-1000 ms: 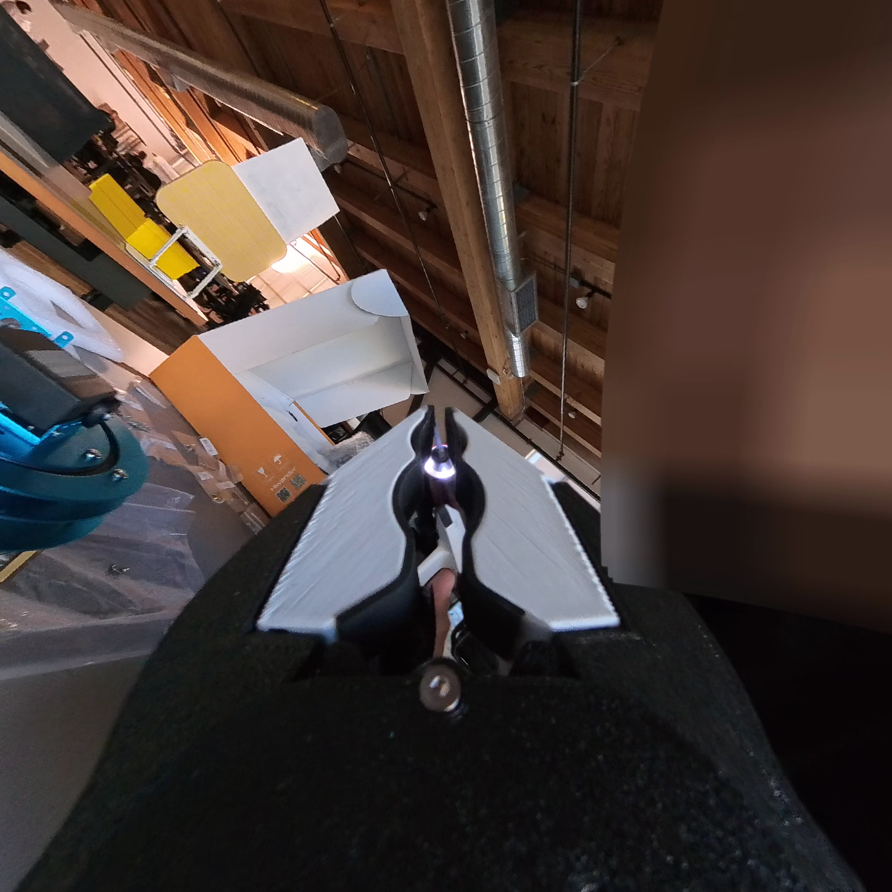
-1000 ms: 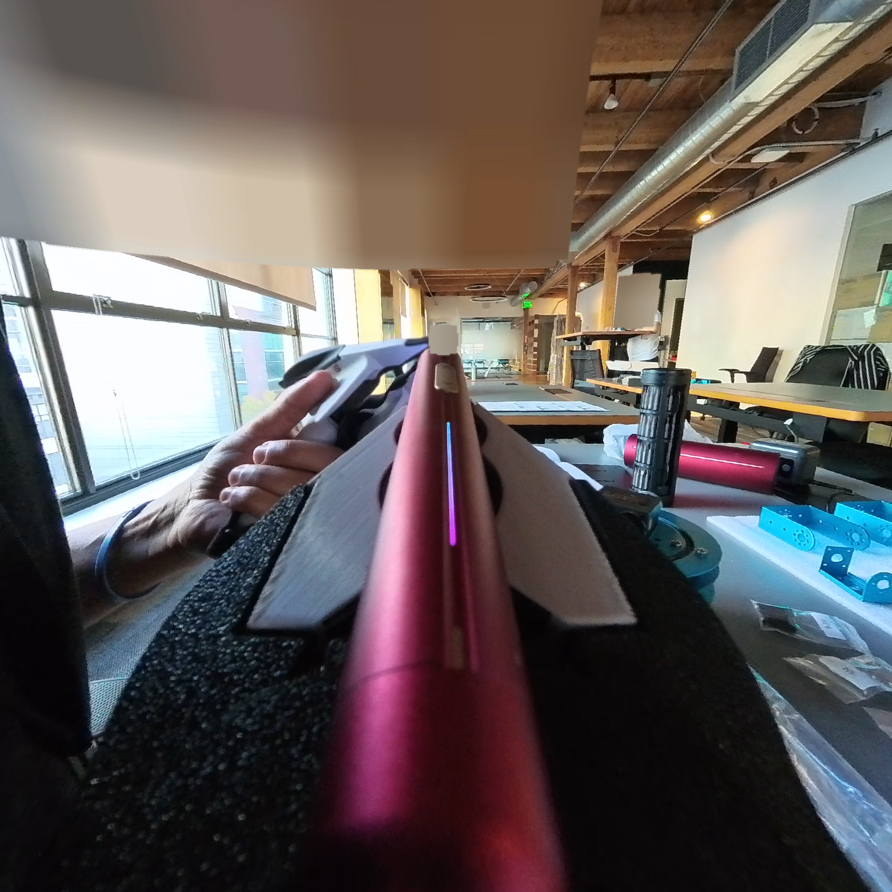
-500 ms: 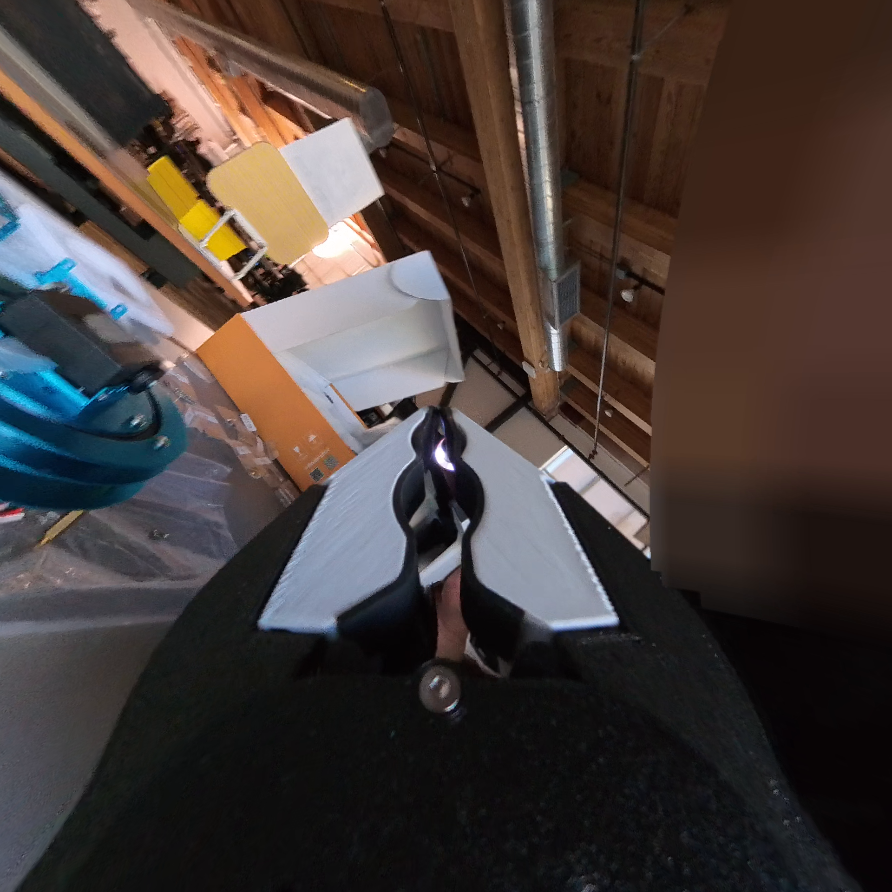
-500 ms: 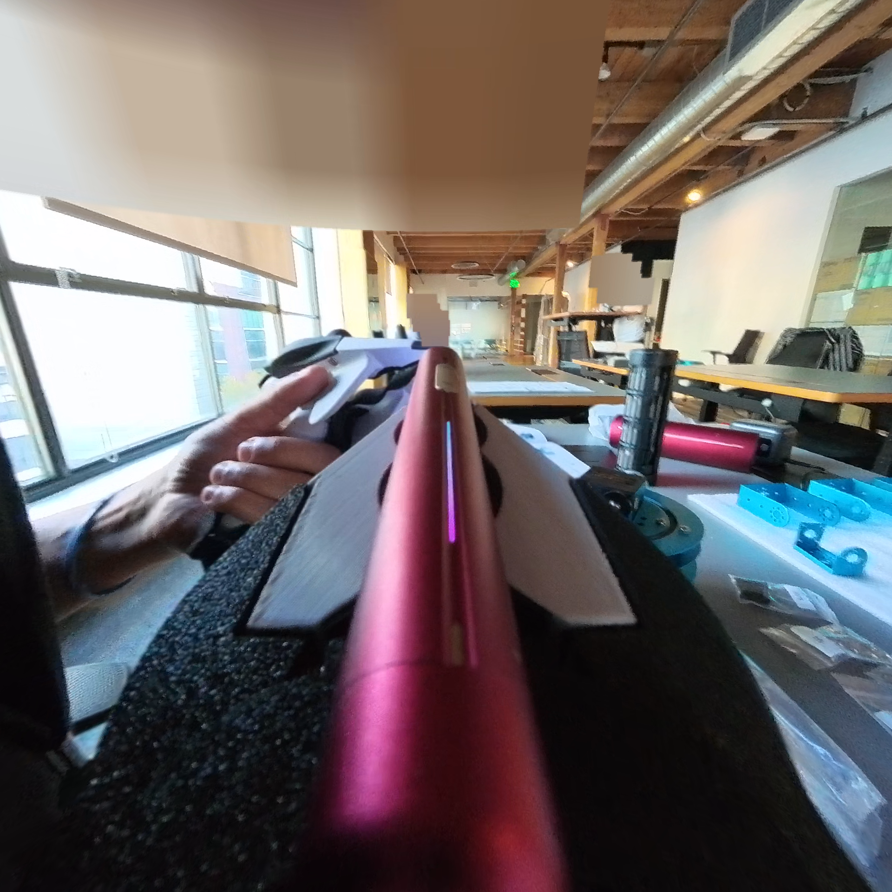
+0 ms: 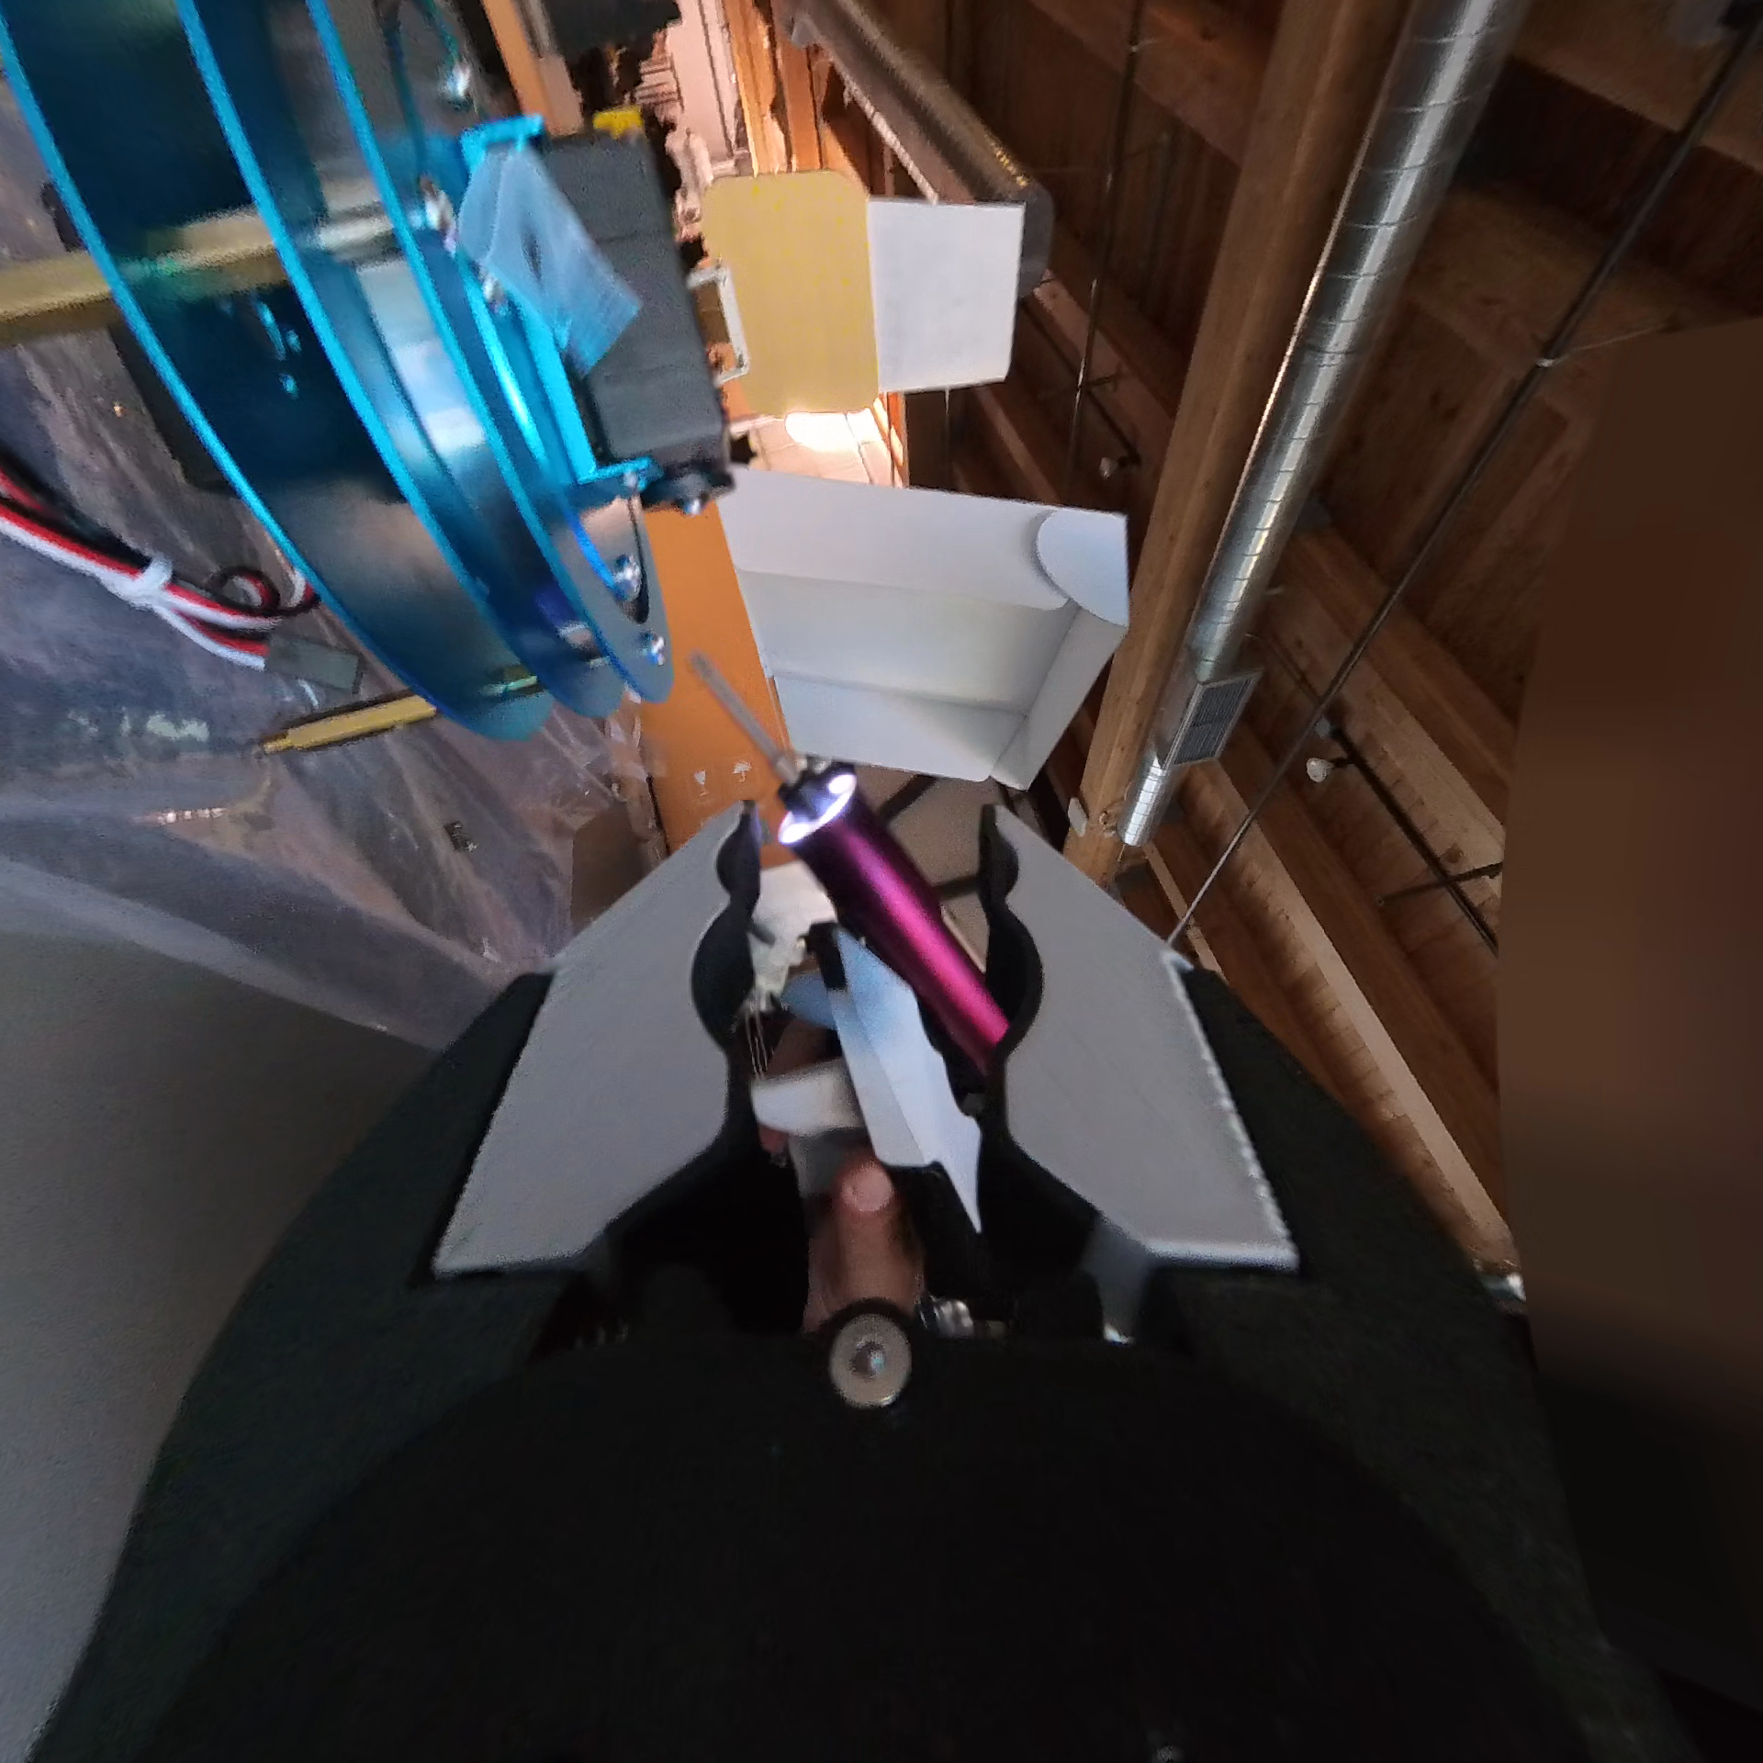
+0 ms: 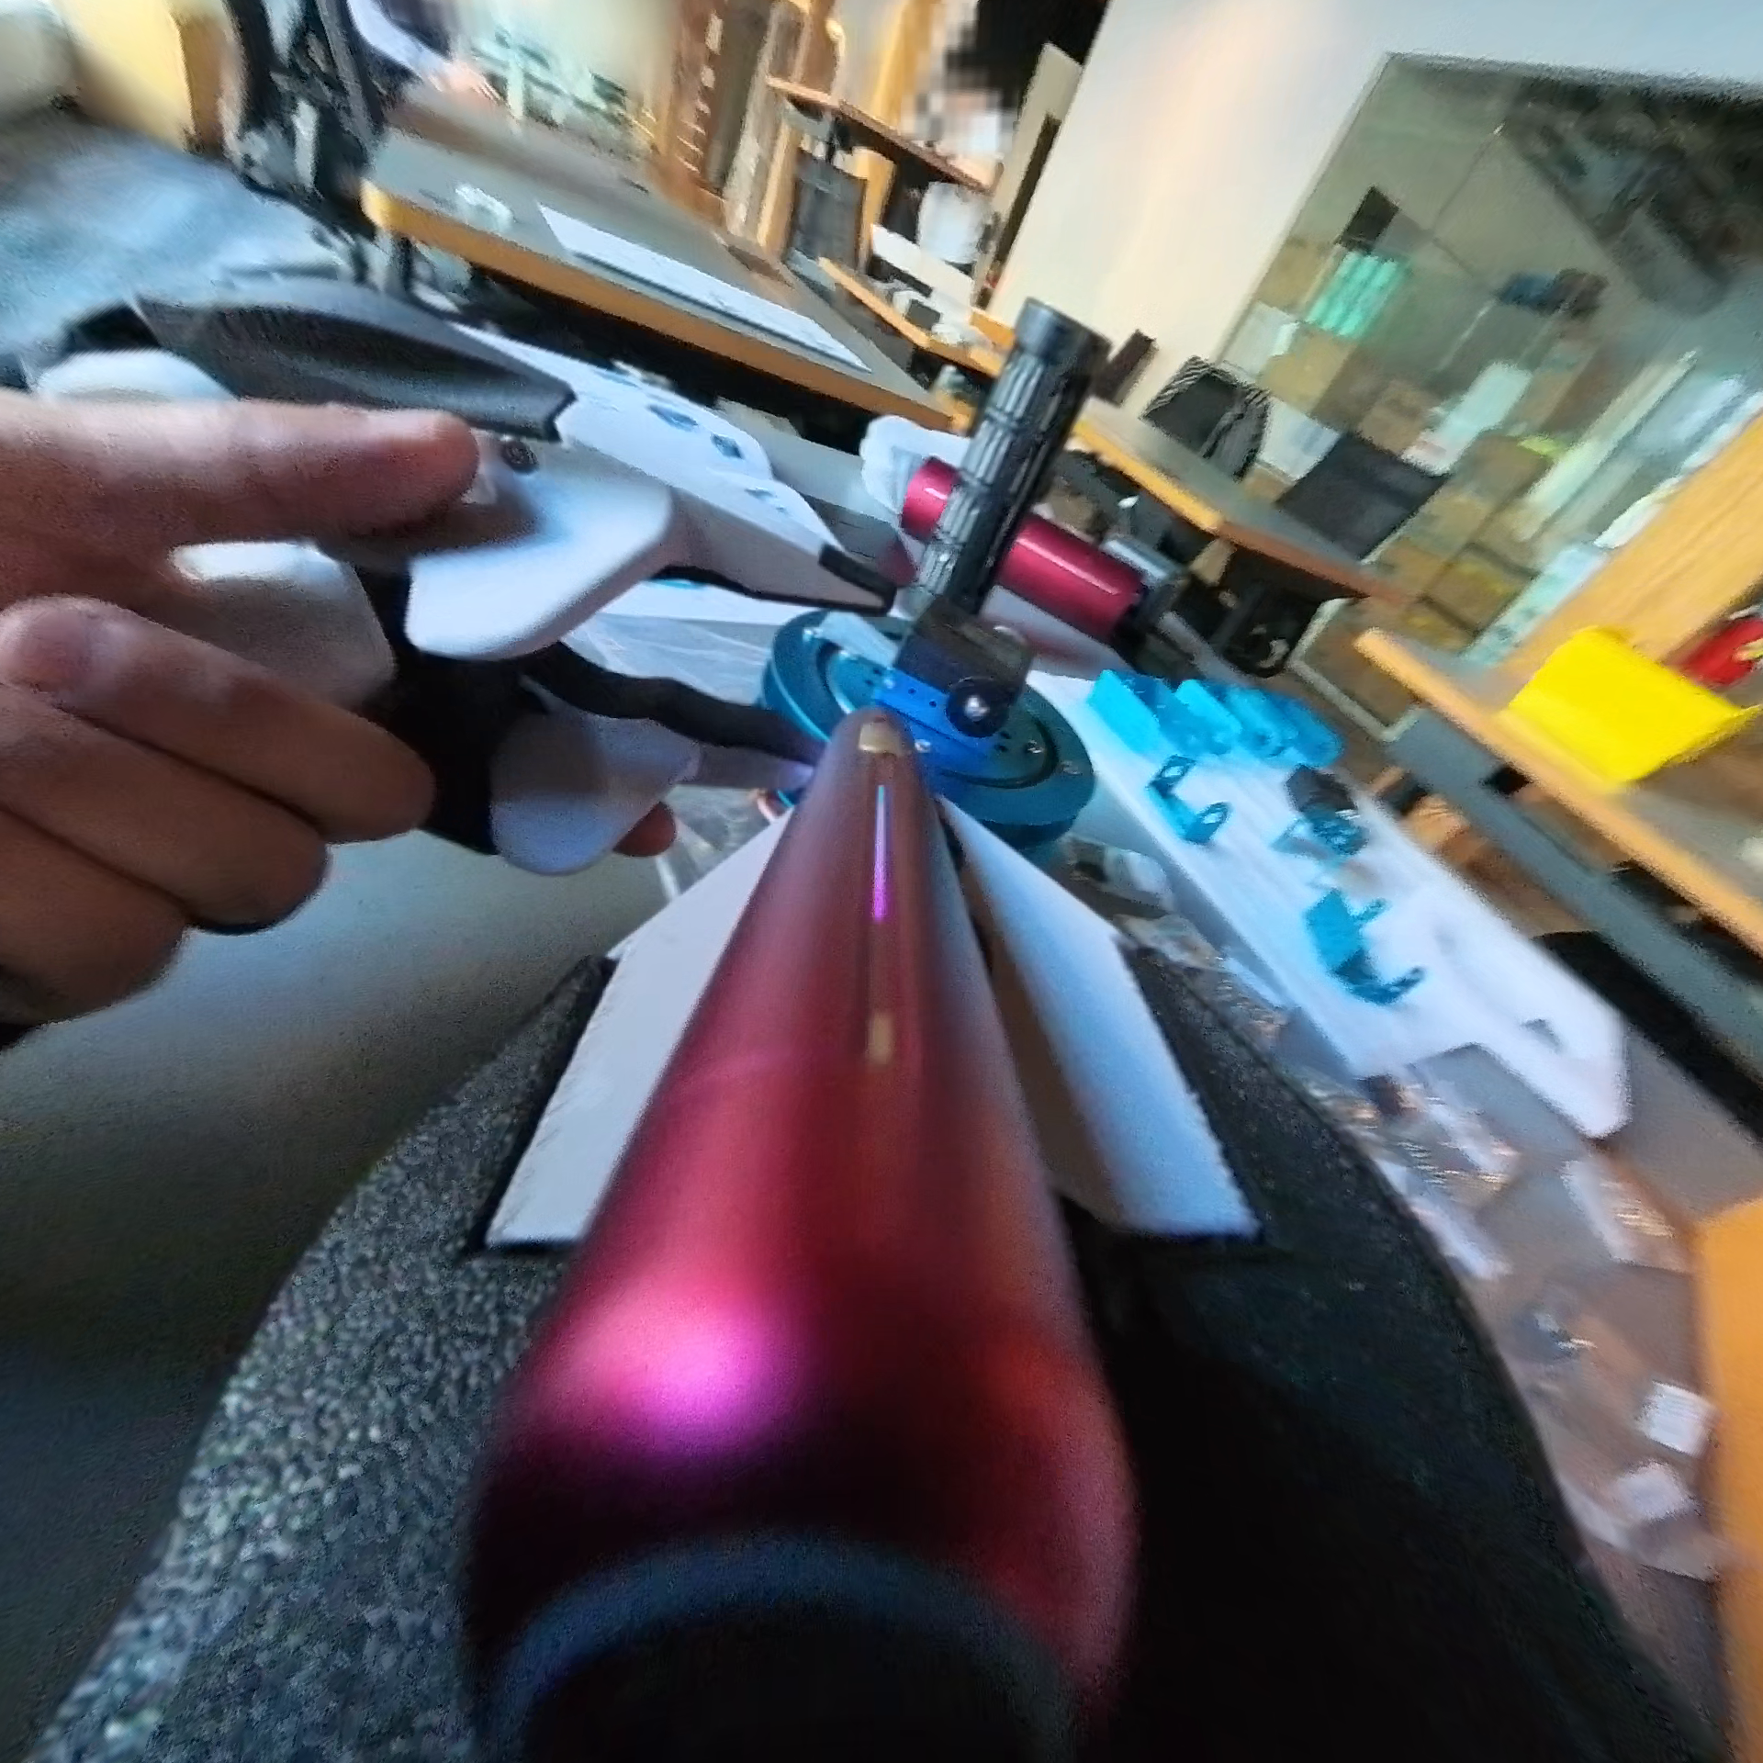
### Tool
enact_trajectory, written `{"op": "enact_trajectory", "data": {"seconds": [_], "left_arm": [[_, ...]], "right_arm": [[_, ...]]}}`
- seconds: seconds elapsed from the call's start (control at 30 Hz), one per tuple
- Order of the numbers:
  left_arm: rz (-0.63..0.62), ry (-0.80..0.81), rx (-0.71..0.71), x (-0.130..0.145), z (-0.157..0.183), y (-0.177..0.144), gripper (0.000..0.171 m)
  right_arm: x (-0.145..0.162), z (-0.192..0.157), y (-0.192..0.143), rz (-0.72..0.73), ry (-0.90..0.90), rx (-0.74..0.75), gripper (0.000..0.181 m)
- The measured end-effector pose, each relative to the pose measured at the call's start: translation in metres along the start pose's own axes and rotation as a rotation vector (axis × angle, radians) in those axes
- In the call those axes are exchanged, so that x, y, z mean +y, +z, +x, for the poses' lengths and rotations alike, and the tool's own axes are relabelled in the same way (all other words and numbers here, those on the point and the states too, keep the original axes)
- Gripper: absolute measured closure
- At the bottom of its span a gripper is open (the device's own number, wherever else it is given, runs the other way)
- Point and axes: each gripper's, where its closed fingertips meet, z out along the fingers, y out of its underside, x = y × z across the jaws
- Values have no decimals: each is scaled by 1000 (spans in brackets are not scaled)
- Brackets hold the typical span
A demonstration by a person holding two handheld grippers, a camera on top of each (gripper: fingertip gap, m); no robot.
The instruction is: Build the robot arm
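My right gripper (image 6: 882, 820) is shut on a magenta powered screwdriver (image 6: 820, 1192) that runs forward along its fingers. The screwdriver points at a blue round base (image 6: 1011, 763) with a black servo (image 6: 959, 658) mounted on it. In the left wrist view my left gripper (image 5: 868, 825) is open and empty. Through its gap I see the screwdriver (image 5: 897, 935) with its tip lit, and its thin bit (image 5: 739, 706) close to the rim of the blue base (image 5: 334, 382). A hand (image 6: 191, 715) holds the left gripper's white body (image 6: 534, 563) just left of the base.
A black ribbed cylinder (image 6: 1021, 448) stands behind the base, with a second magenta cylinder (image 6: 1049, 563) lying there. Blue brackets (image 6: 1240, 725) lie on white foam, with bags of small parts (image 6: 1431, 1192) nearby. An open orange and white box (image 5: 916, 620) and servo wires (image 5: 191, 601) are near. My two grippers' fingertips are within a few centimetres of each other.
My left gripper has opened from shut. Both grippers have swung down towards the blue base, which now looms large in the left wrist view, and the screwdriver tip has come close to it.
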Motion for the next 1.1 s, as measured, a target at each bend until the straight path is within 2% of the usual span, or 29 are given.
{"op": "enact_trajectory", "data": {"seconds": [0.07, 0.1, 0.17, 0.2, 0.33, 0.43, 0.5, 0.63, 0.73, 0.8, 0.83, 0.87, 0.9, 1.0, 1.1], "left_arm": [[-18, -33, -4, 5, -4, 2, 115], [-13, -42, 0, 6, -6, 2, 118], [-37, -58, 35, 11, -4, 6, 142], [-39, -65, 32, 11, -5, 8, 145], [-40, -49, -3, 5, -11, 10, 147], [9, -68, -24, -3, -17, 8, 150], [46, -81, -6, -8, -15, 5, 150], [65, -112, 36, -8, -8, 1, 150], [67, -126, 90, -7, 2, -3, 150], [62, -139, 112, -4, 8, -4, 151], [66, -144, 104, -3, 7, -5, 151], [84, -172, 101, -3, 5, -6, 152], [110, -202, 86, -5, 0, -6, 152], [185, -280, 105, -16, -7, -10, 153], [190, -296, 150, -19, 5, -9, 154]], "right_arm": [[-1, 1, 2, 7, -85, 47, 162], [-2, -1, 4, 8, -123, 51, 163], [2, -7, 10, -7, -180, 47, 162], [3, -7, 12, -17, -195, 63, 163], [7, -6, 18, -42, -197, 91, 163], [14, -18, 23, -84, -214, 78, 154], [10, -21, 22, -68, -240, 87, 153], [3, -20, 18, -31, -177, 70, 153], [-6, -14, 12, 29, -150, 106, 166], [-11, 3, 6, 75, -79, 156, 181], [-14, 9, 4, 103, -48, 156, 181], [-15, 5, 4, 115, -30, 99, 180], [-13, -3, 6, 99, -25, 38, 161], [-13, -11, 5, 101, -58, 18, 146], [-15, -19, -2, 117, -159, -7, 132]]}}
